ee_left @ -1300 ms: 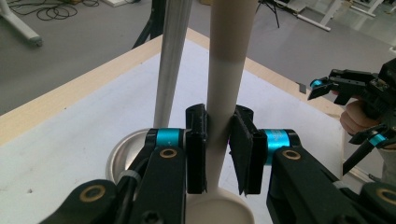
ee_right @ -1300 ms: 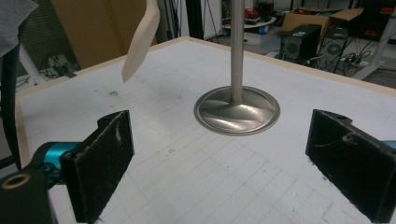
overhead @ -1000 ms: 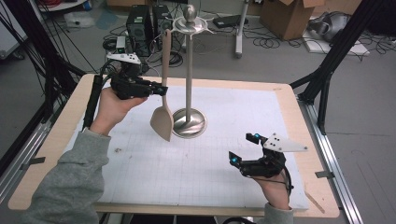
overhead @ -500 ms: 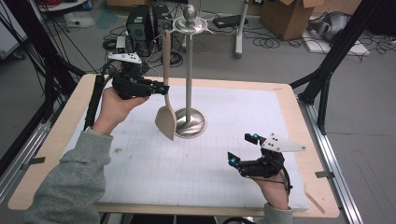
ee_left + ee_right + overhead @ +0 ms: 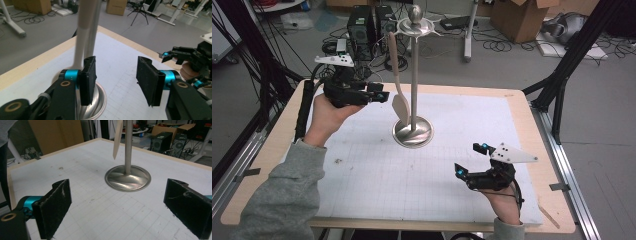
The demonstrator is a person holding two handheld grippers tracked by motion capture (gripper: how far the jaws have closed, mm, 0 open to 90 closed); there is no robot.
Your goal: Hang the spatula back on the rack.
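Observation:
A steel utensil stand (image 5: 414, 80) rises from a round base (image 5: 413, 134) at the middle of the table. A beige spatula (image 5: 396, 75) hangs from its top ring, blade down, close beside the pole. My left gripper (image 5: 382, 95) hovers just left of the spatula handle. Its jaws have just been opening and stand apart with nothing between them. In the left gripper view the handle (image 5: 82, 32) and pole (image 5: 93, 27) stand beyond the left pad of that gripper (image 5: 116, 75). My right gripper (image 5: 469, 159) is open low over the mat at the front right, facing the base (image 5: 128, 178).
A white gridded mat (image 5: 377, 175) covers the wooden table (image 5: 522, 100). Computer towers (image 5: 362, 25), cables and cardboard boxes (image 5: 517, 17) lie on the floor behind. Black frame struts (image 5: 562, 75) stand at the right and left edges.
The left jaws have opened and let go of the spatula handle. The spatula has swung back from its tilt and hangs near the pole. The right gripper has not moved.

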